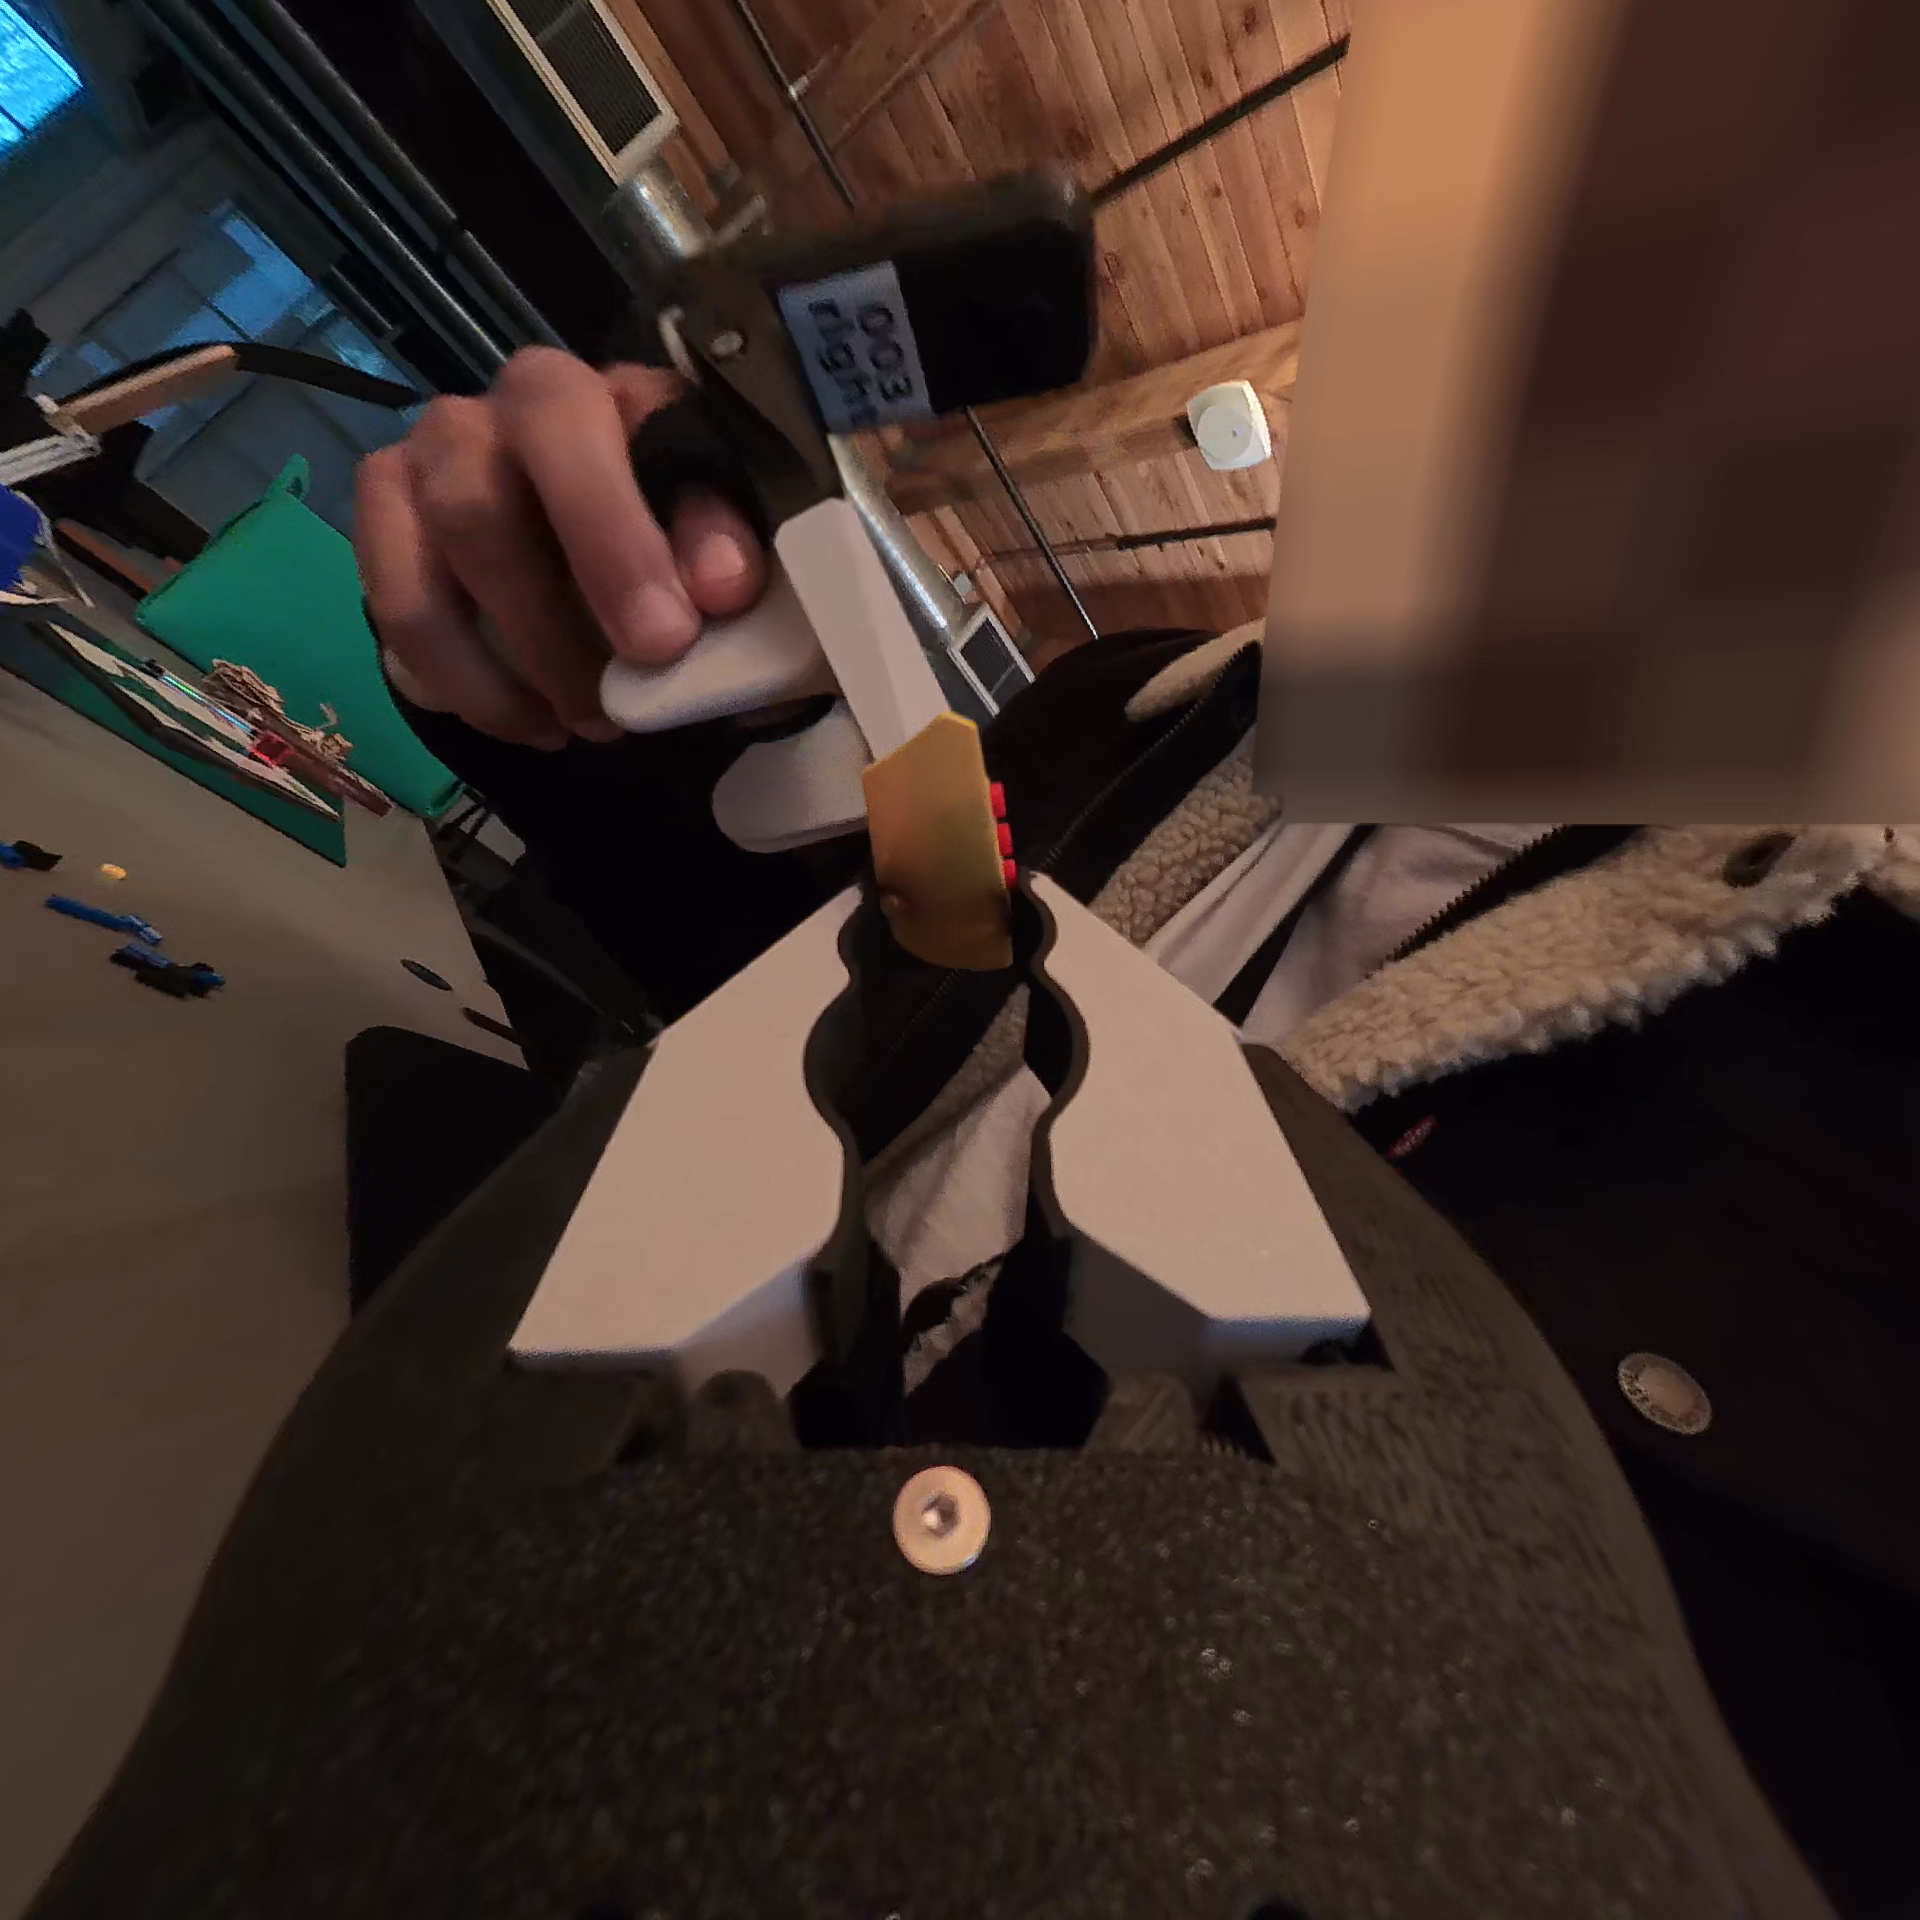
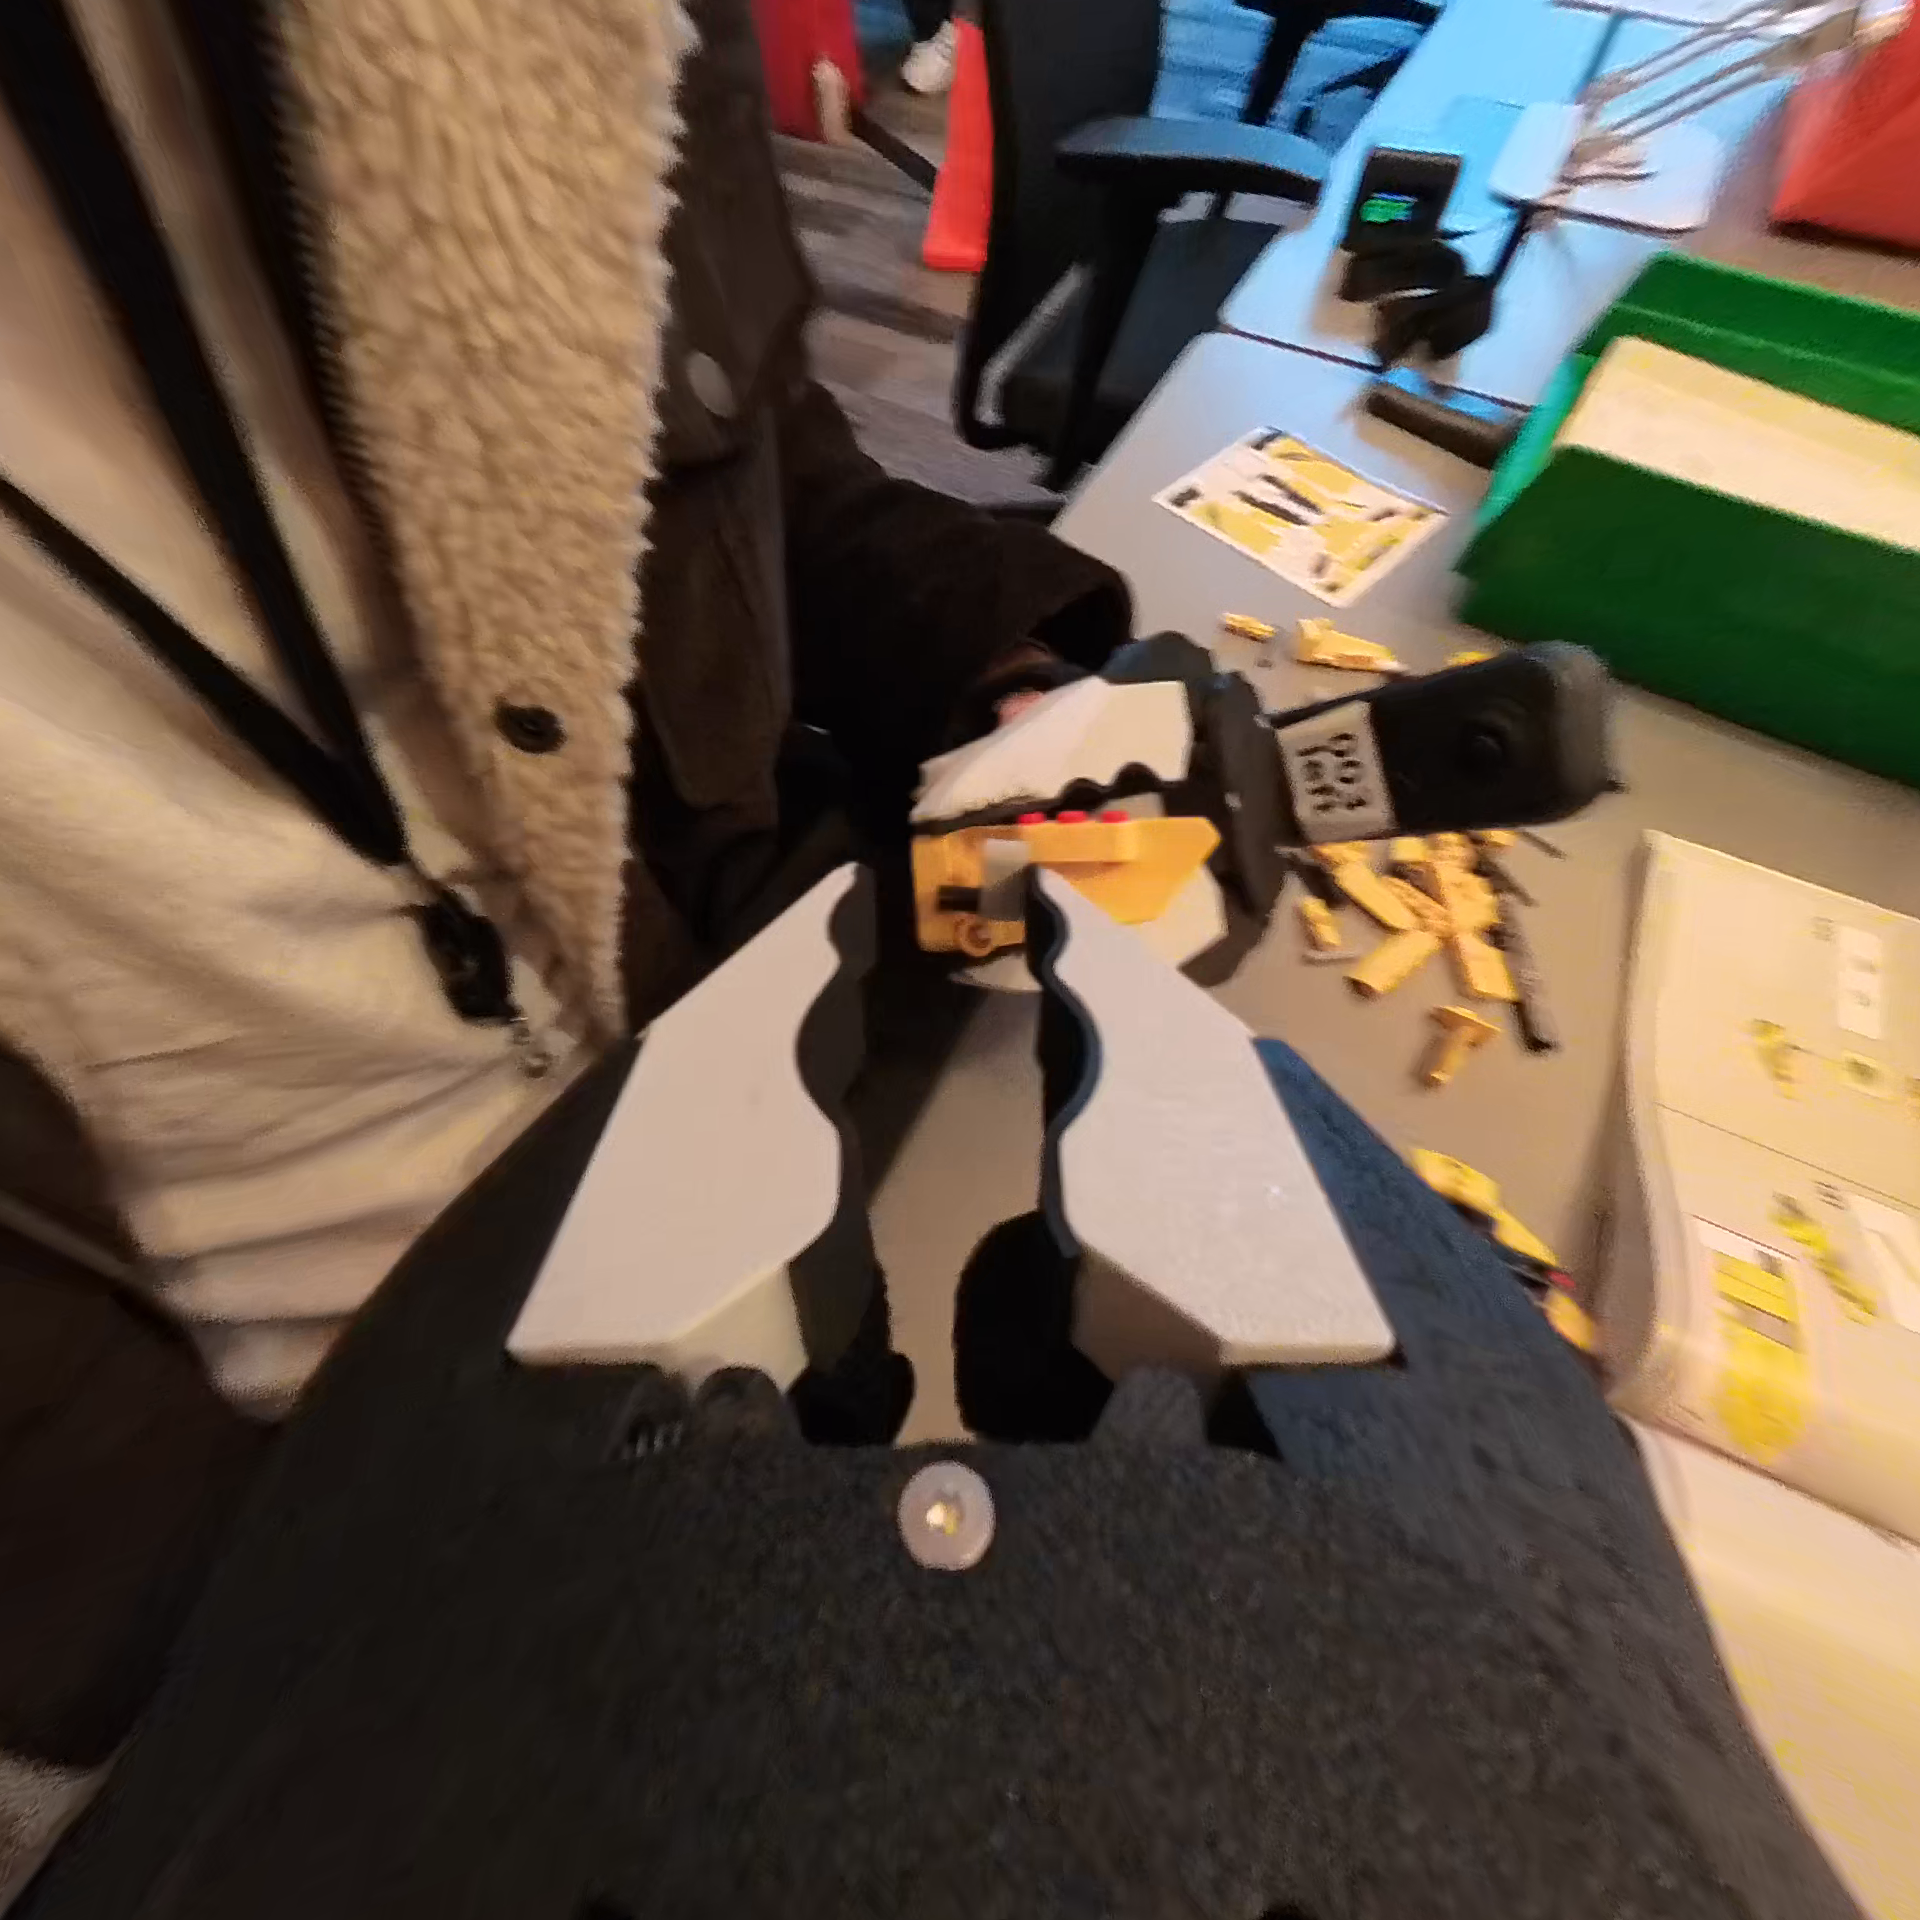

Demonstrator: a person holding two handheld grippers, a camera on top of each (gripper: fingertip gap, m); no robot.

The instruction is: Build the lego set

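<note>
Left tongs [image 1: 940,894] pinch yellow assembly [image 1: 940,842] — right tongs [image 2: 945,883], parted, flank it; only right view shows loose yellow bricks [image 2: 1413,925].

My position is an office-type workroom used for bench assembly. Evidence: a grey table [image 2: 1164,457] carrying loose yellow bricks [image 2: 1423,925], a printed instruction sheet [image 2: 1299,514] and a green bin [image 2: 1704,613]. A black swivel chair [image 2: 1101,260] stands at the next desk, where a small device with a lit screen [image 2: 1392,208] sits. Overhead I note a timber plank ceiling [image 1: 1039,135] with exposed metal ducting [image 1: 665,208], a vent grille [image 1: 592,73] and 1 white ceiling sensor [image 1: 1229,424]. Windows [image 1: 36,73] show at the far side.
</note>
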